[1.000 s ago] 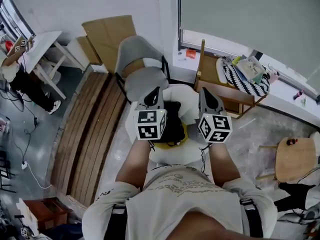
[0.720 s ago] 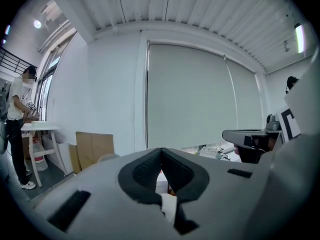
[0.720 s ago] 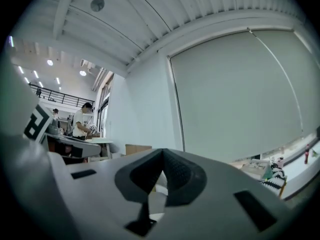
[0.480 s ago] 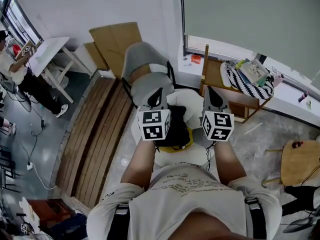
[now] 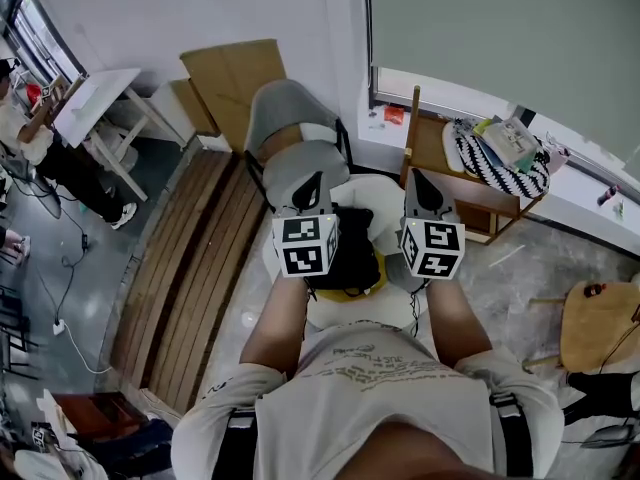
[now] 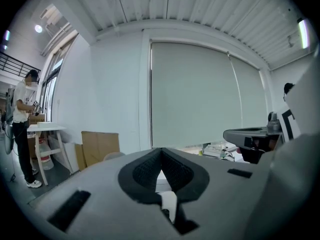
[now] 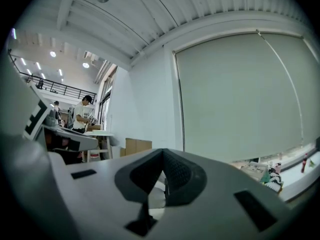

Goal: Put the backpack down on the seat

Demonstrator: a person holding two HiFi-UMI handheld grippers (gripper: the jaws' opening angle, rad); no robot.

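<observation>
A black backpack (image 5: pixel 347 253) with a yellow edge lies on the round white seat (image 5: pixel 375 200) in the head view, right in front of the person. My left gripper (image 5: pixel 310 182) hovers over the backpack's left side, and my right gripper (image 5: pixel 417 178) over its right side. Both point away from the person. In the left gripper view the left gripper (image 6: pixel 161 156) is shut, its pads meeting with nothing between them. The right gripper (image 7: pixel 162 158) looks the same in its own view. Each gripper shows at the edge of the other's view.
A grey chair (image 5: pixel 290 118) stands just behind the white seat. To the right is a wooden chair (image 5: pixel 440 163) with a striped cushion and clutter, and a wooden stool (image 5: pixel 598 323). Cardboard (image 5: pixel 230 78) leans on the wall. Wooden planks (image 5: pixel 190 258) lie at left, near a white table (image 5: pixel 95 98).
The head view has shifted slightly. Both grippers stay shut and hold their place over the backpack on the seat.
</observation>
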